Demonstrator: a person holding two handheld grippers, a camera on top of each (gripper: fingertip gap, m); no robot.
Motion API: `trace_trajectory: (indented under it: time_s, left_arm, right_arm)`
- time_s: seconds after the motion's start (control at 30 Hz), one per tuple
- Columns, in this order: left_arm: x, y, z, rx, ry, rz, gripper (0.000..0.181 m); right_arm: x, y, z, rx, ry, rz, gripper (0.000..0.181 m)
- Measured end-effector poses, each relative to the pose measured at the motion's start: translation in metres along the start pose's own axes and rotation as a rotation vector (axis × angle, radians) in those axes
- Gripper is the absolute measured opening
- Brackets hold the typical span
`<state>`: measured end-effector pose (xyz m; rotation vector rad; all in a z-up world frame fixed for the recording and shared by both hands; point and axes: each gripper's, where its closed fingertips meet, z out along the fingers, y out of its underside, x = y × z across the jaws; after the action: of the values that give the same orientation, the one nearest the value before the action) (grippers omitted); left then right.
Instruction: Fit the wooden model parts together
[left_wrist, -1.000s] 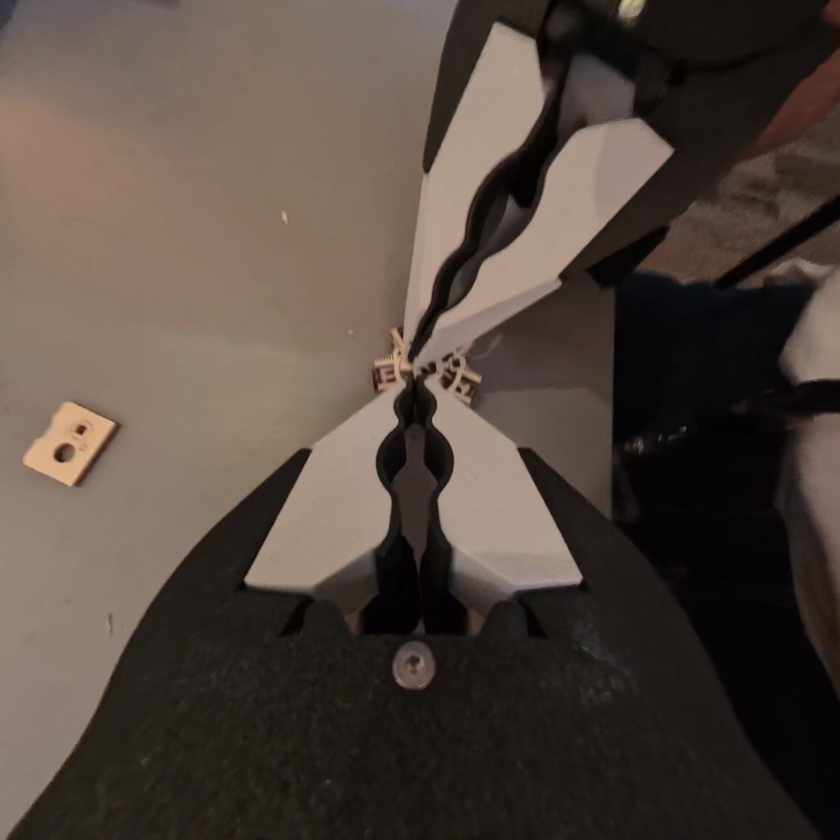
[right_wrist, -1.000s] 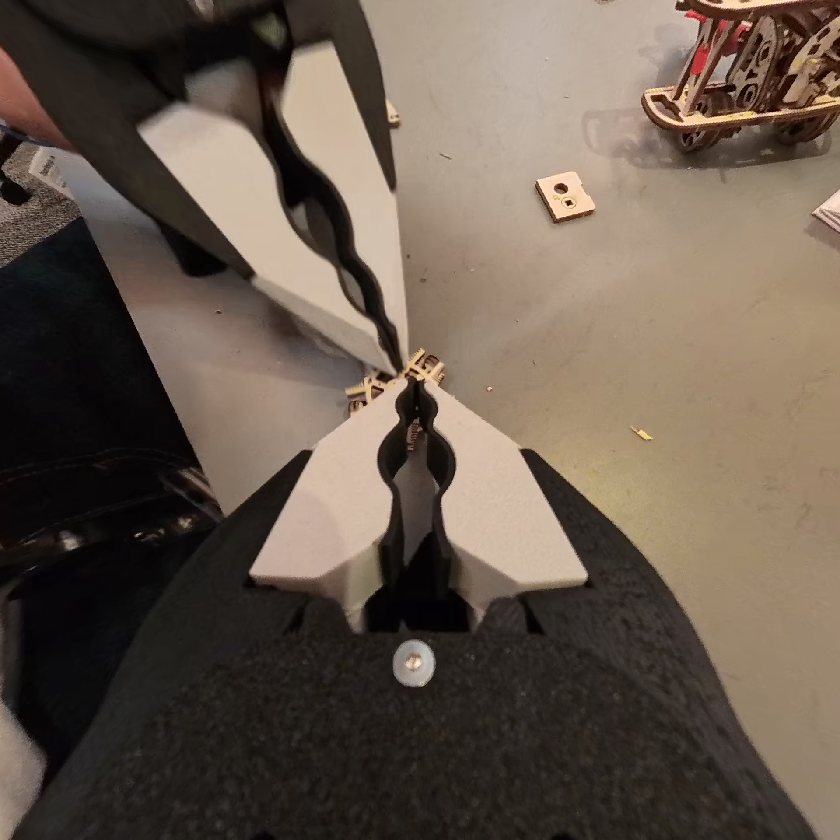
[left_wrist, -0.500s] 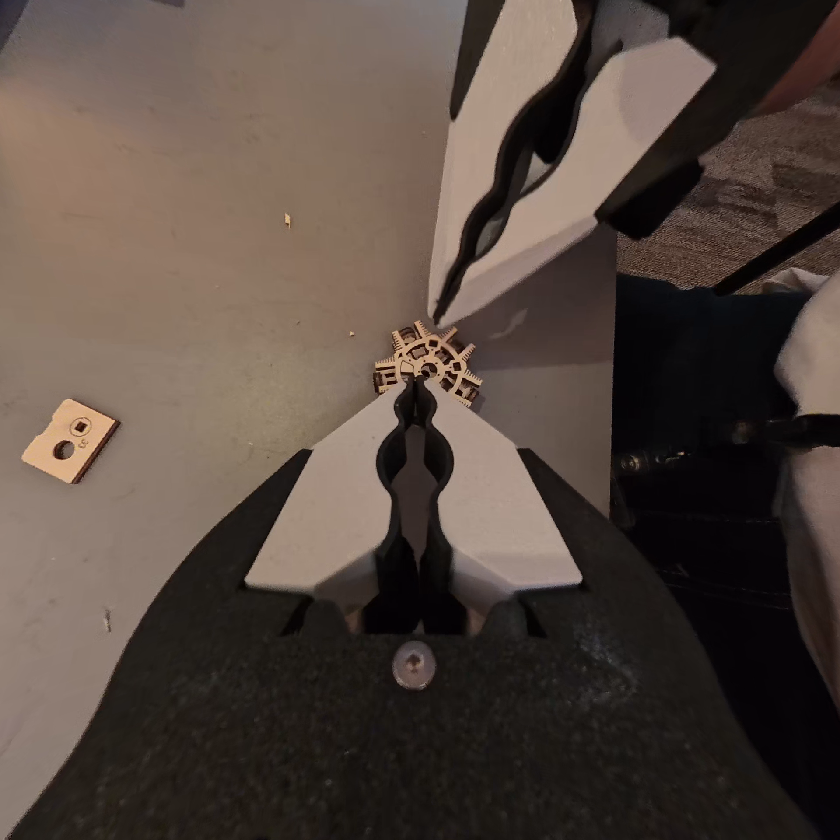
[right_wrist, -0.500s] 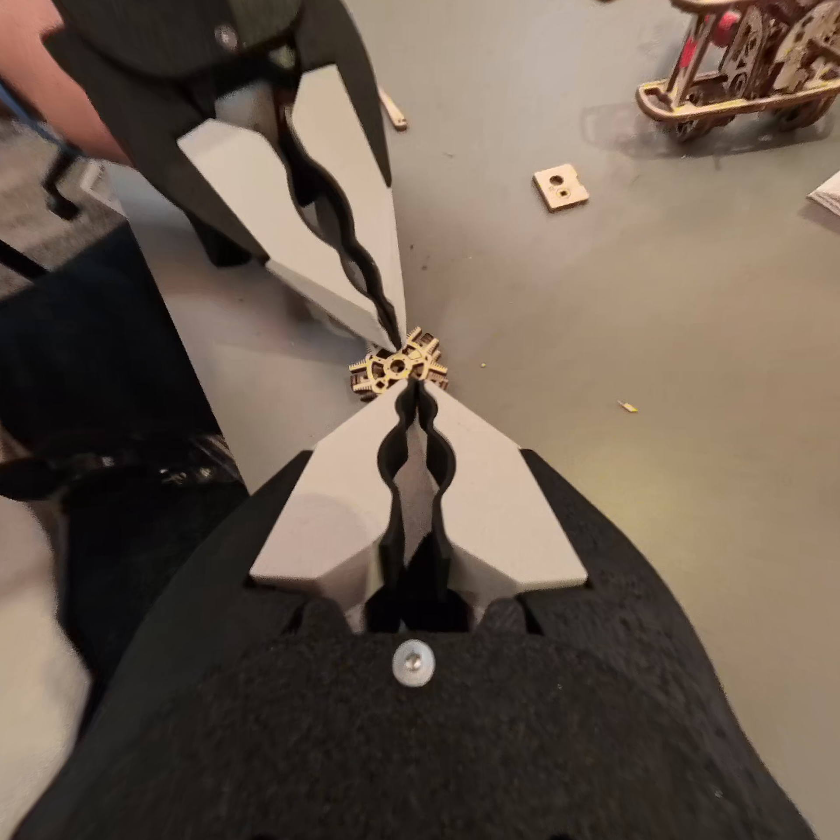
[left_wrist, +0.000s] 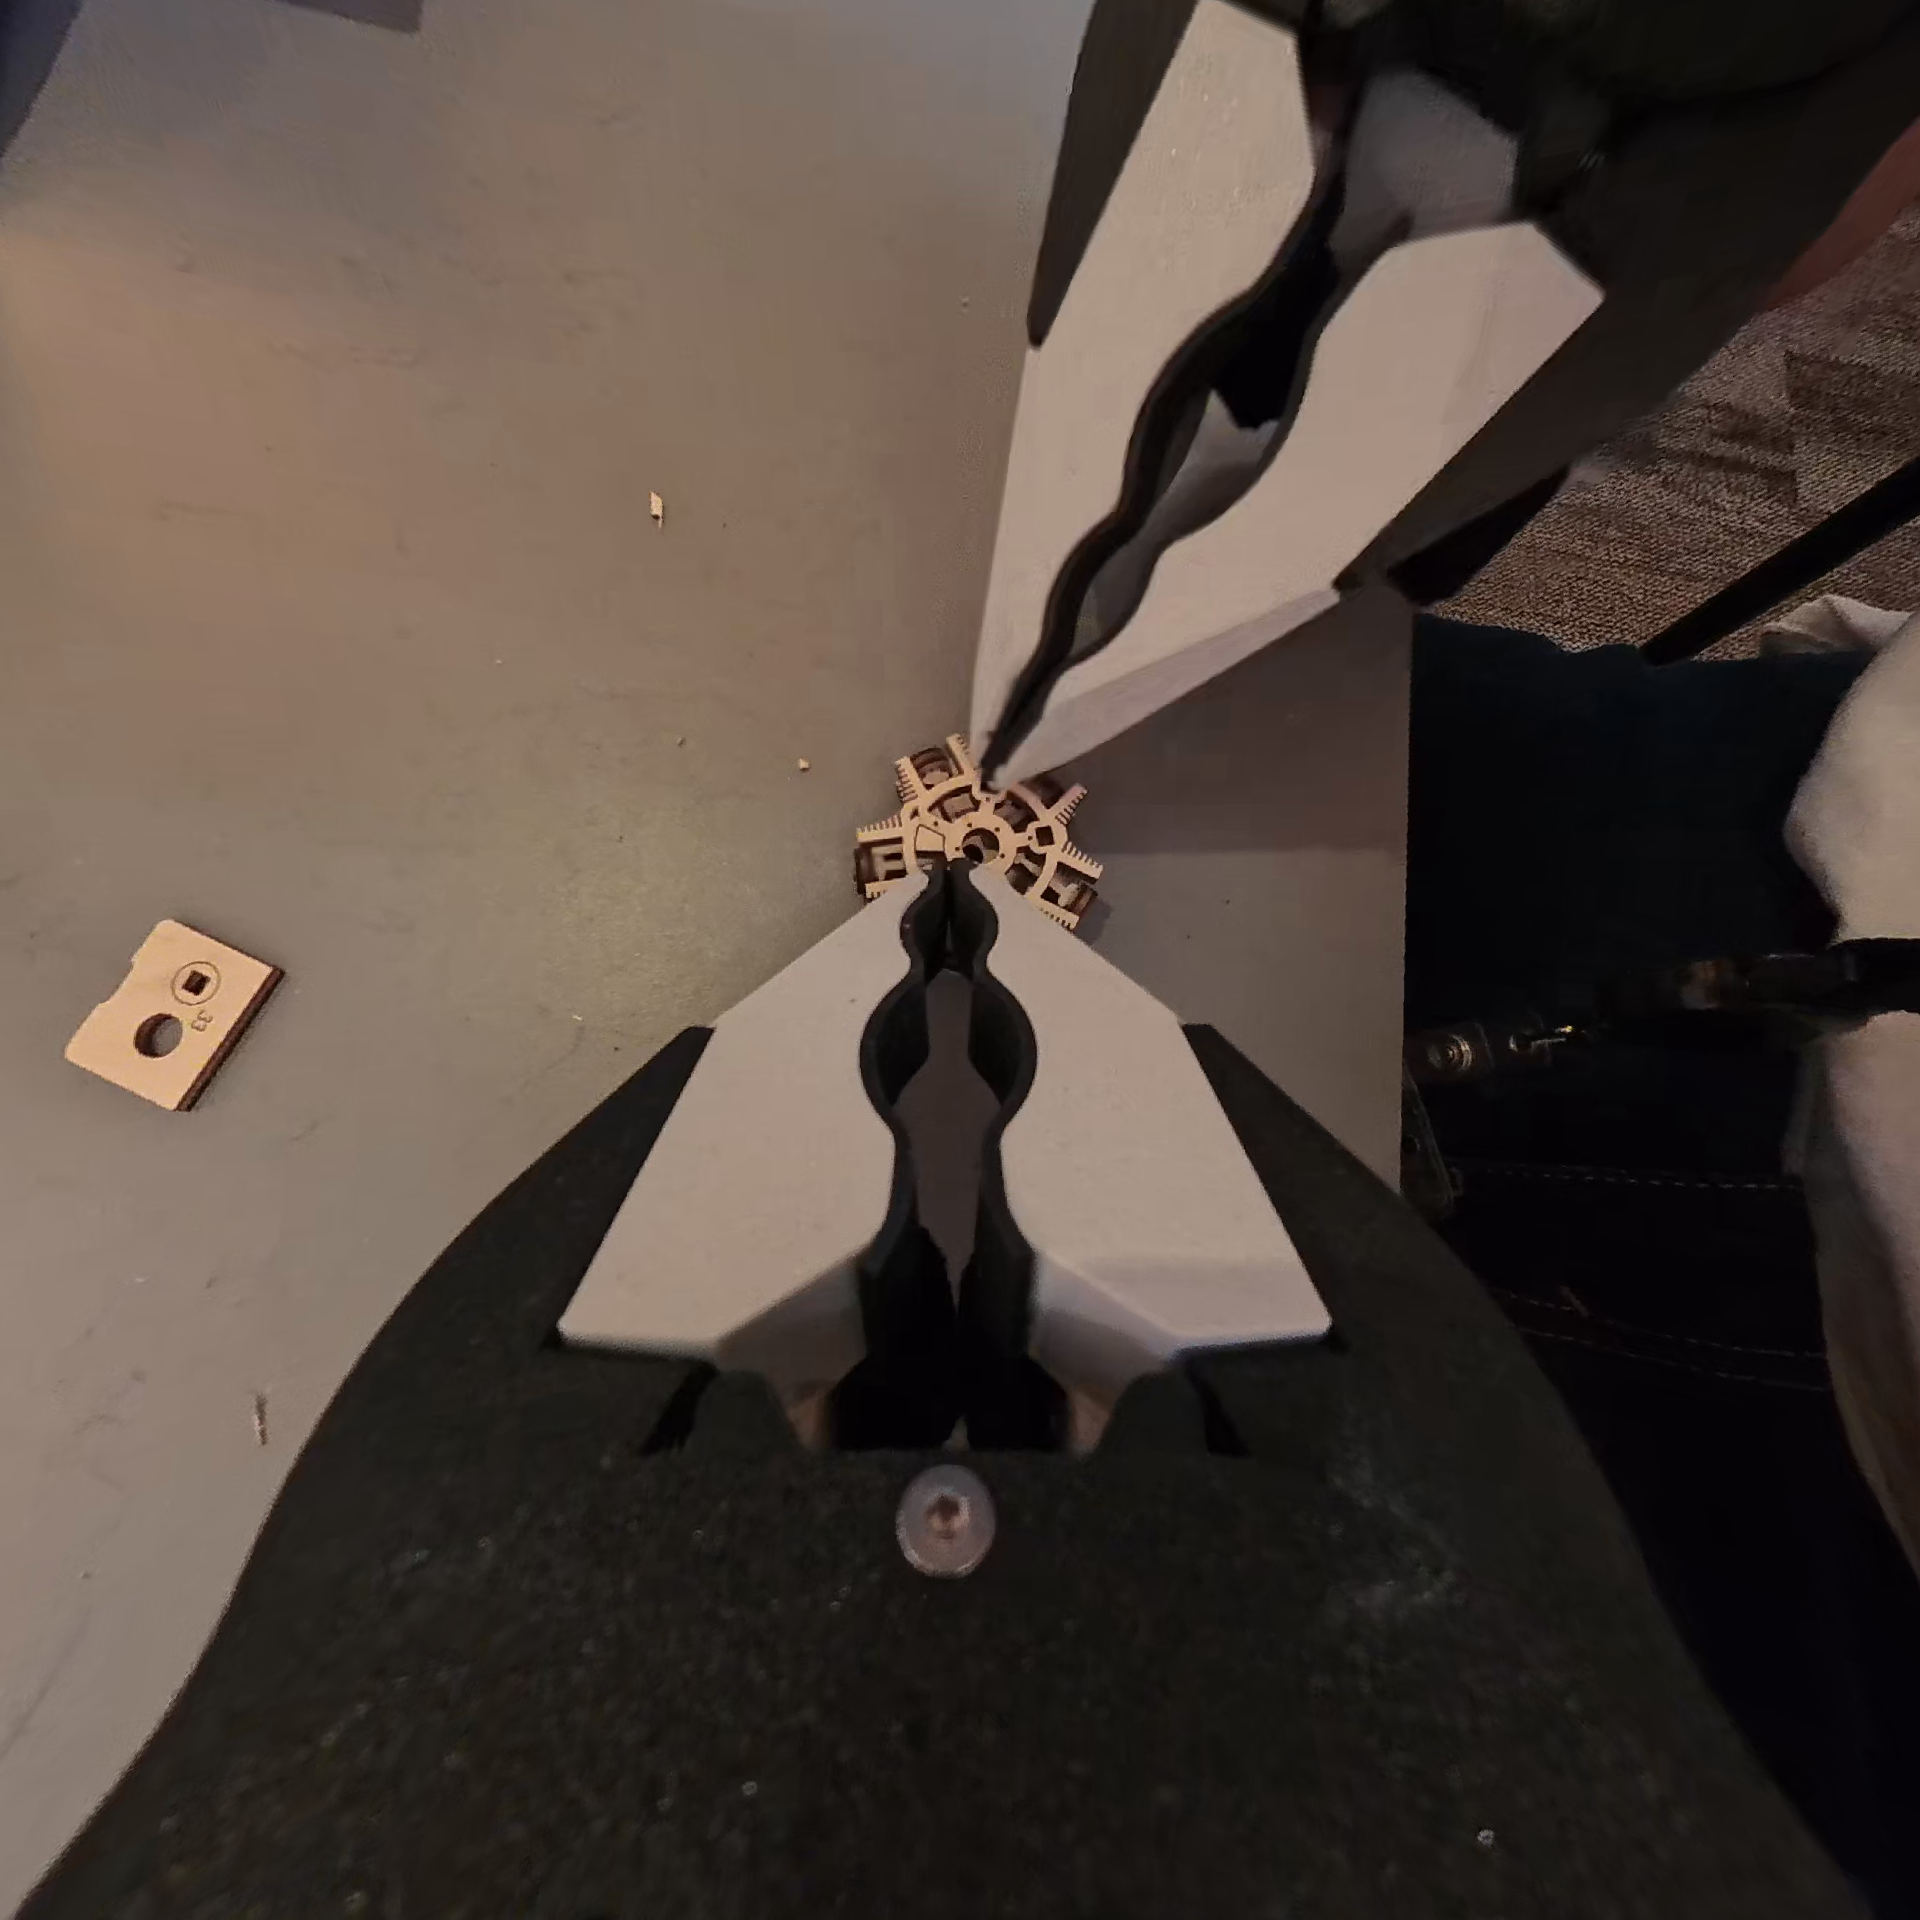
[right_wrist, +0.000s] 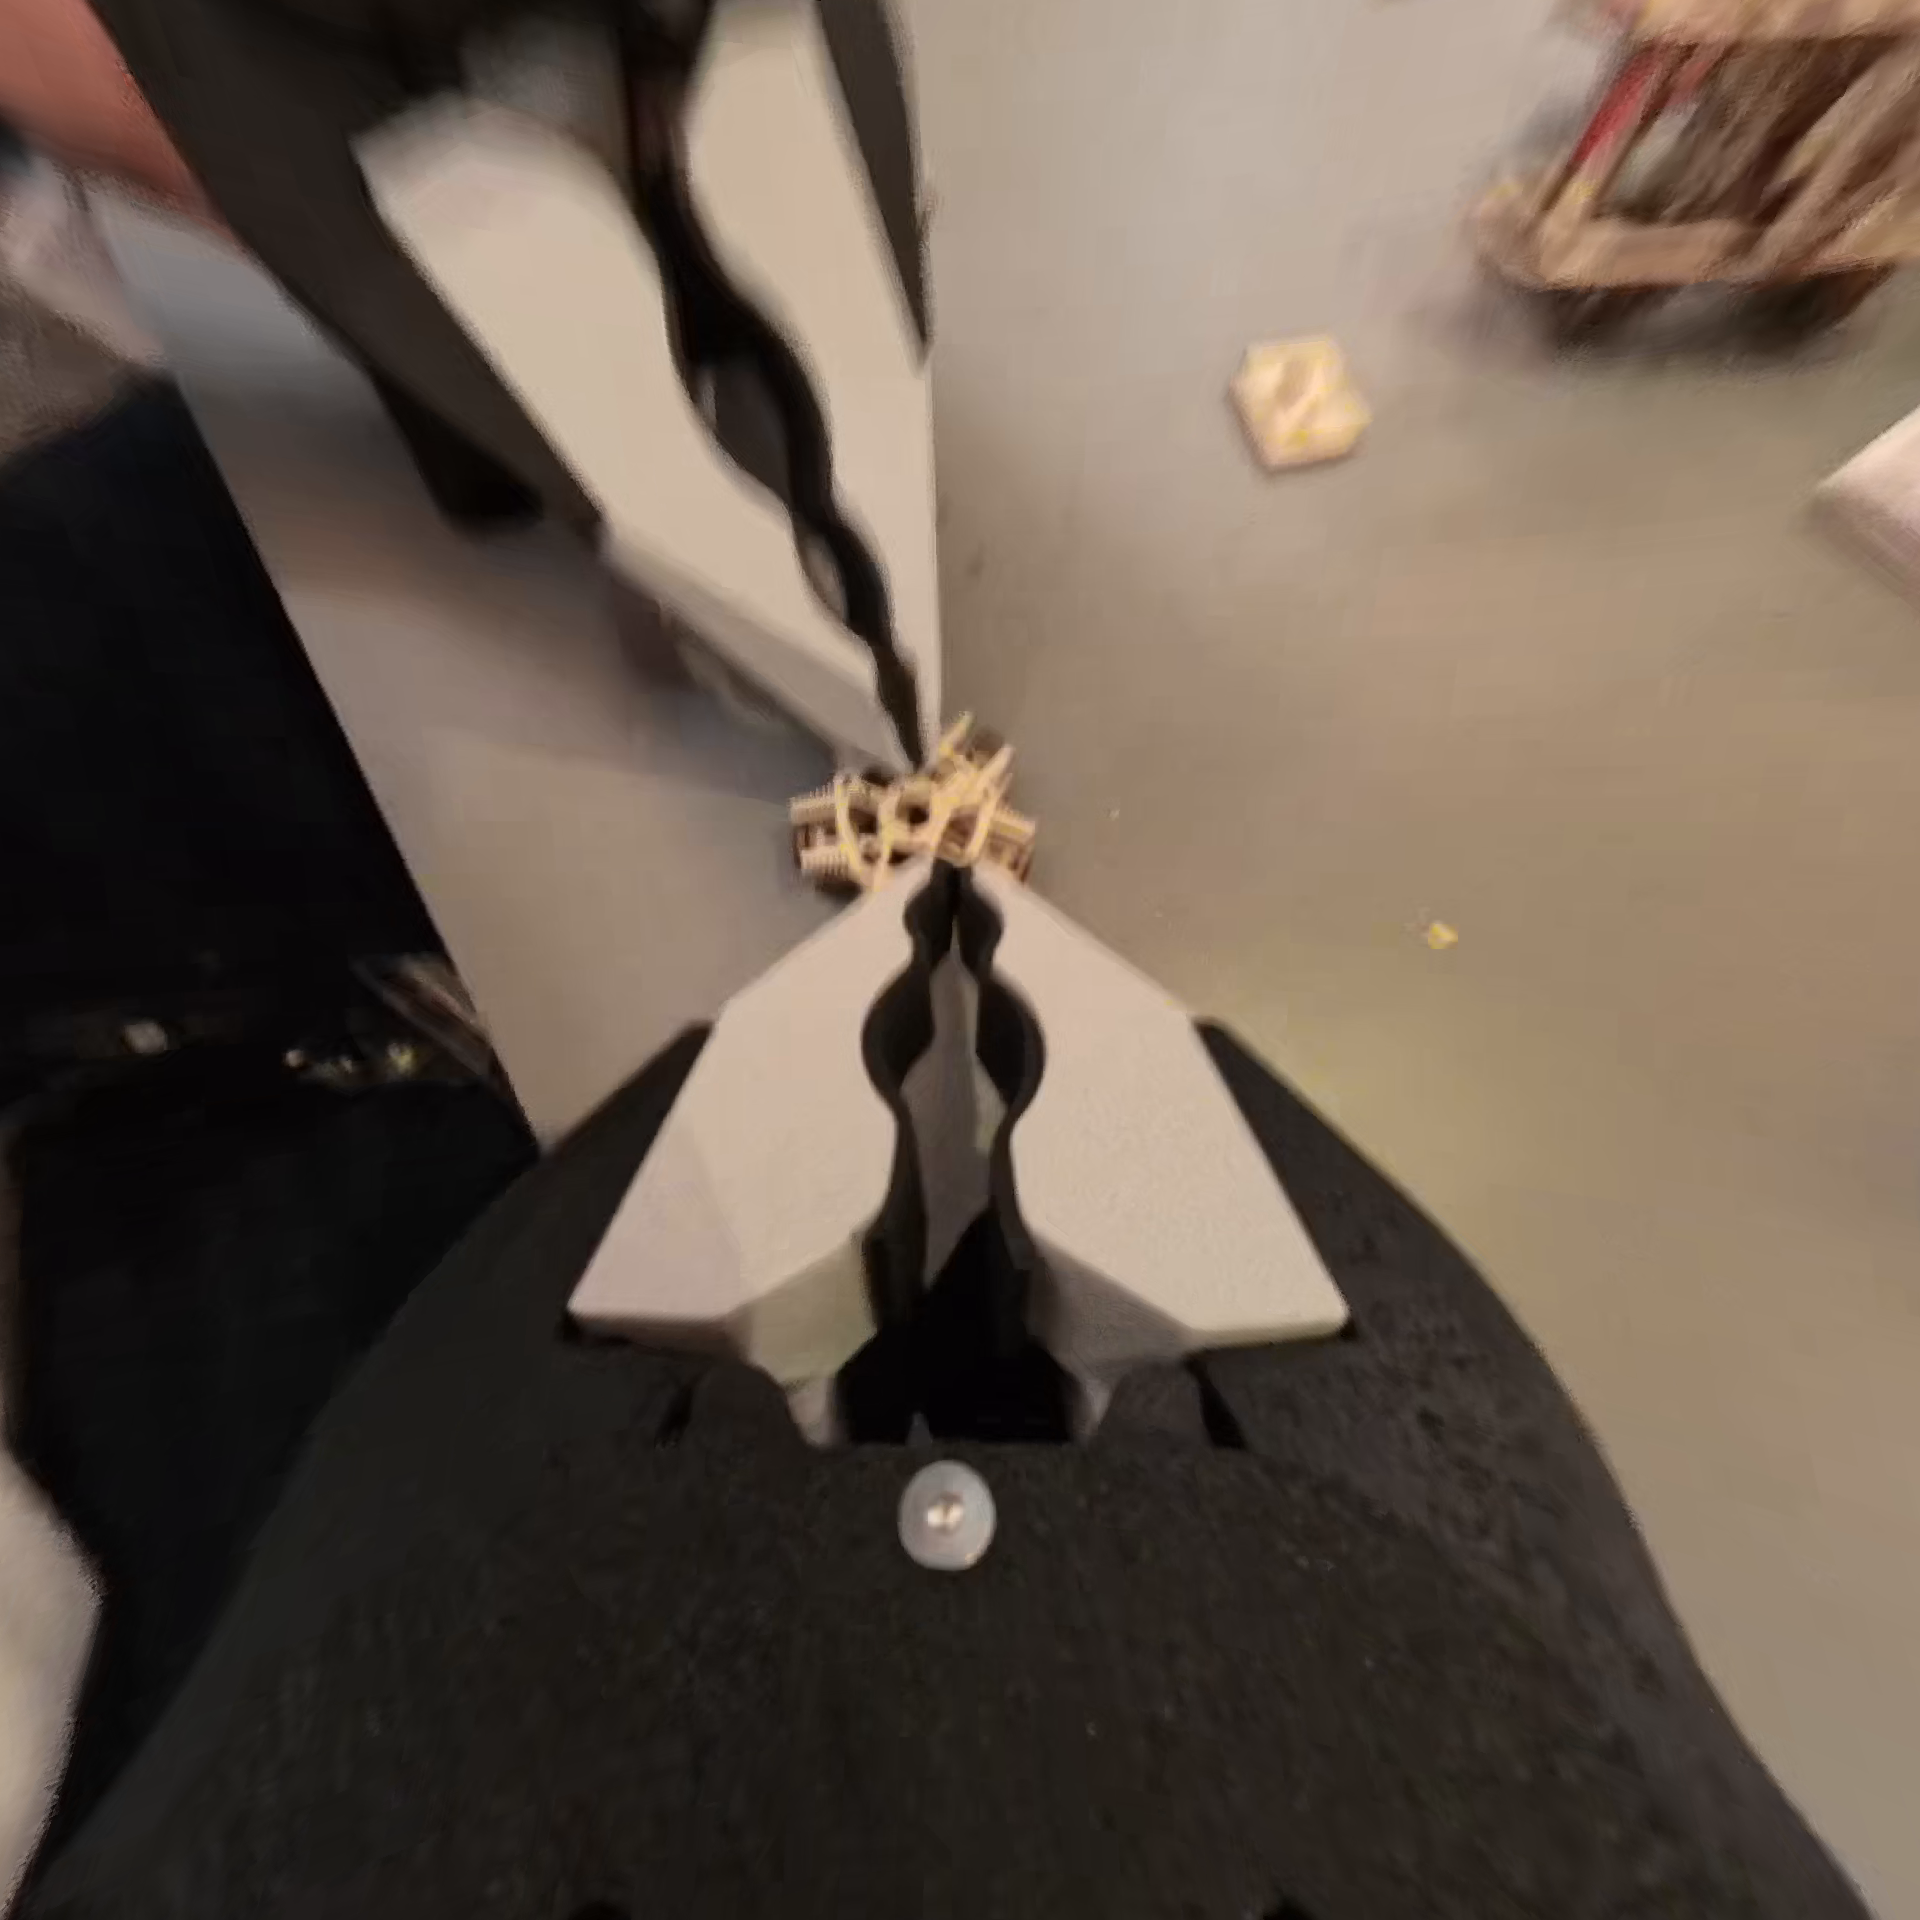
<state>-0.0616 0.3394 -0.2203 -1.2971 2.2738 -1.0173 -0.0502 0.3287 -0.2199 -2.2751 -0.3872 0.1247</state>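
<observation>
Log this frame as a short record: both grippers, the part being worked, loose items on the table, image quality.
left gripper: shut on the spoked wooden part, near edge
right gripper: shut, tips on the same part's far edge
part: round, toothed spokes, at the table corner
loose plate: flat, two holes, lying apart to the left
assembled wooden model: far right, blurred
image quality: right wrist view motion-blurred
</observation>
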Motion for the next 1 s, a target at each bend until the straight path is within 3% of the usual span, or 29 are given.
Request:
trace_trajectory:
  time_s: [0.03, 0.07, 0.2, 0.33, 0.47, 0.57, 0.67, 0.73, 0.8, 0.87, 1.0]
  left_arm:
    - [0.0, 0.0, 0.0, 0.001, 0.001, -0.002, 0.0]
    - [0.0, 0.0, 0.0, 0.003, 0.001, -0.002, 0.0]
    - [0.0, 0.0, 0.0, 0.001, -0.001, 0.002, 0.0]
    - [0.0, 0.0, 0.0, -0.009, -0.004, -0.002, 0.0]
    - [0.0, 0.0, 0.0, -0.012, -0.013, 0.003, 0.0]
    - [0.0, 0.0, 0.0, 0.002, -0.011, -0.011, 0.0]
    - [0.0, 0.0, 0.0, 0.027, -0.006, -0.026, 0.0]
    - [0.0, 0.0, 0.0, 0.047, 0.014, -0.047, 0.0]
    - [0.0, 0.0, 0.0, 0.064, 0.031, -0.054, 0.0]
    - [0.0, 0.0, 0.0, 0.081, 0.033, -0.043, 0.0]
    - [0.0, 0.0, 0.0, 0.1, 0.02, -0.049, 0.0]
  right_arm:
    - [0.0, -0.005, 0.0, 0.051, 0.009, -0.001, 0.0]
    - [0.002, -0.003, 0.0, 0.011, 0.025, -0.009, 0.0]
    - [0.012, -0.035, -0.023, 0.121, 0.107, -0.035, 0.0]
    - [0.011, -0.027, -0.025, -0.059, -0.11, 0.08, 0.0]
    - [0.012, 0.001, -0.018, -0.331, -0.217, -0.117, 0.0]
    - [0.004, -0.017, -0.011, -0.282, -0.285, -0.165, 0.0]
    - [0.007, -0.002, -0.001, -0.357, -0.277, -0.163, 0.0]
    - [0.005, -0.018, -0.001, -0.221, -0.331, -0.067, 0.0]
    - [-0.006, -0.041, -0.014, -0.016, -0.558, 0.157, 0.0]
    - [-0.006, -0.038, -0.022, 0.022, -0.726, 0.335, 0.0]
    - [-0.007, -0.029, -0.022, 0.018, -0.78, 0.466, 0.0]
